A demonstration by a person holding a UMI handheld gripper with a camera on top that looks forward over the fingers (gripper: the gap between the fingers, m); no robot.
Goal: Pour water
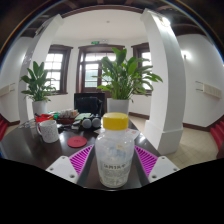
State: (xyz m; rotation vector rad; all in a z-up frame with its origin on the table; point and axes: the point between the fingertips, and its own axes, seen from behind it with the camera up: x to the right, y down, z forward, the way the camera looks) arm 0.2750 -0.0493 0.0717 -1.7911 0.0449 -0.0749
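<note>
Between the pink pads of the hand-held gripper [115, 160] stood a clear bottle [115, 150] with a yellow cap [116, 121], both fingers clamped against its sides. Beyond it on the dark bench [25, 145] stood a white mug [48, 129]. Pouring well would call for uncapping first, then tilting slowly over the mug's rim.

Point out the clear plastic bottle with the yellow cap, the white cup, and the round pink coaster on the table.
Clear plastic bottle with yellow cap [115, 150]: gripper view, on its labelled body, between the tongs.
White cup [48, 130]: gripper view, on its side wall.
Round pink coaster [77, 142]: gripper view, on its flat top.
</note>
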